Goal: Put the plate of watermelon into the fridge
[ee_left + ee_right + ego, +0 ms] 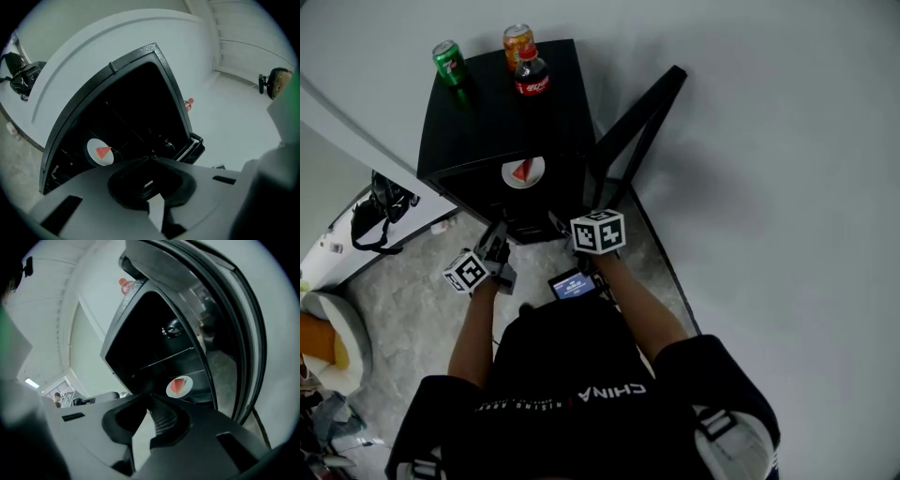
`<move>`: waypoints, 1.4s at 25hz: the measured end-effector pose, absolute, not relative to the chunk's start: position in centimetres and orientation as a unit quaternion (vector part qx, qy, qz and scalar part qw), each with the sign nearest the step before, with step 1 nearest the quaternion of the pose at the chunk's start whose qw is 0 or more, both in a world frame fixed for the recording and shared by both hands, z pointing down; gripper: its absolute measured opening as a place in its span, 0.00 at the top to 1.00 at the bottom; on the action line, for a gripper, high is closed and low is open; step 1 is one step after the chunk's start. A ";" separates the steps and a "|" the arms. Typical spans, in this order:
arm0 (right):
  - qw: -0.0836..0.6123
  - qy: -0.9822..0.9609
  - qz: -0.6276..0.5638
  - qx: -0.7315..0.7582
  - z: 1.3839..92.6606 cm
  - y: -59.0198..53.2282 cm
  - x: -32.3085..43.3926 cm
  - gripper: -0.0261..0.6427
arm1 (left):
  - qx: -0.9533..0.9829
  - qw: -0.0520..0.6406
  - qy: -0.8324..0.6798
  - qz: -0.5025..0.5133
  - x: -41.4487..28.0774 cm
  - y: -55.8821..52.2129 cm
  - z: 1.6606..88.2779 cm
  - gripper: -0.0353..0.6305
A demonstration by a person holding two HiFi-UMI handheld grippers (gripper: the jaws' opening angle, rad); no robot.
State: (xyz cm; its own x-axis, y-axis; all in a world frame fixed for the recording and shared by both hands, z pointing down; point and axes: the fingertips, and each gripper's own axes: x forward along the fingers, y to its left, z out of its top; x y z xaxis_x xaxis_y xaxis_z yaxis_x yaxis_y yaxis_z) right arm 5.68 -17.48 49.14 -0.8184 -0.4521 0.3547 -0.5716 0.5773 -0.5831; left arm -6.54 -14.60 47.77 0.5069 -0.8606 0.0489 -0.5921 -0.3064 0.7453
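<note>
The plate of watermelon point(523, 172) sits inside the open black fridge point(487, 117), a white round plate with one red wedge on it, well apart from both tongs and touched by neither. The left gripper point(499, 236) is clenched on nothing: in the left gripper view its jaws point(150, 158) meet at the tips with only air between them, and the plate point(100, 152) shows past them at about 10 o'clock, in the dark of the cabinet. The right gripper point(563, 227) is likewise closed and empty; in the right gripper view its ribbed jaws point(149, 395) come together at the tips, and the plate point(180, 386) lies just beyond at about 1 o'clock, on a low shelf beneath a thin shelf line. In the head view the two grippers are held side by side before the fridge mouth, the plate at 12 o'clock between and above them. A small lit screen point(573, 284) sits at 6 o'clock from the right gripper's marker cube. The fridge door point(639, 127) stands open at 1 o'clock from the right gripper. On the fridge top, at 12 o'clock from the plate, stand a cola bottle point(531, 75), an orange can point(517, 42) behind it and a green can point(449, 63) off toward 11 o'clock. A black bag point(375, 214) lies at 9 o'clock from the left gripper, on a pale ledge beside the marbled floor point(412, 309).
</note>
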 end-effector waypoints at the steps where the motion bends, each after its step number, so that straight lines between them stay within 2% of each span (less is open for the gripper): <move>1: 0.086 -0.888 0.350 0.286 48.9 -17.4 5.8 0.92 | 0.781 0.367 -0.468 -0.189 -6.4 -14.4 47.5 0.92; 4: 0.093 -0.891 0.352 0.272 48.9 -16.4 6.8 0.92 | 0.737 0.406 -0.500 -0.207 -6.1 -12.3 48.0 0.93; 7: 0.105 -0.887 0.368 0.260 50.5 -15.6 8.2 0.92 | 0.700 0.448 -0.478 -0.283 -4.5 -10.3 48.4 0.93; 14: 0.109 -0.872 0.400 0.261 51.9 -11.8 9.3 0.92 | 0.674 0.467 -0.488 -0.299 -4.9 -3.5 49.2 0.93; 18: 0.103 -0.868 0.400 0.277 51.5 -9.0 8.6 0.92 | 0.676 0.455 -0.552 -0.175 -7.1 -0.4 51.2 0.93; 22: 0.106 -0.861 0.394 0.303 53.6 -6.1 7.3 0.92 | 0.755 0.407 -0.504 -0.098 -5.7 2.1 52.1 0.93; 27: 0.126 -0.867 0.370 0.311 54.1 0.3 3.6 0.92 | 0.783 0.393 -0.476 -0.072 -8.3 8.8 54.0 0.93; 31: 0.113 -0.856 0.372 0.340 52.2 7.5 1.5 0.92 | 0.791 0.387 -0.468 -0.072 -11.3 16.0 53.4 0.93; 35: 0.113 -0.852 0.371 0.352 55.4 9.9 1.5 0.93 | 0.790 0.389 -0.470 -0.058 -12.1 17.6 56.7 0.93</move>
State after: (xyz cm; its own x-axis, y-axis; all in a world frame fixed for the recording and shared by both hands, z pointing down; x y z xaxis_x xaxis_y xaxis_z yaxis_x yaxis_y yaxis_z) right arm 1.50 9.88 55.44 -0.7264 -0.5162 0.4538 -0.6837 0.4759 -0.5532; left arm -12.11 17.57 56.73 0.5512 -0.7883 0.2734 -0.6974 -0.2553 0.6697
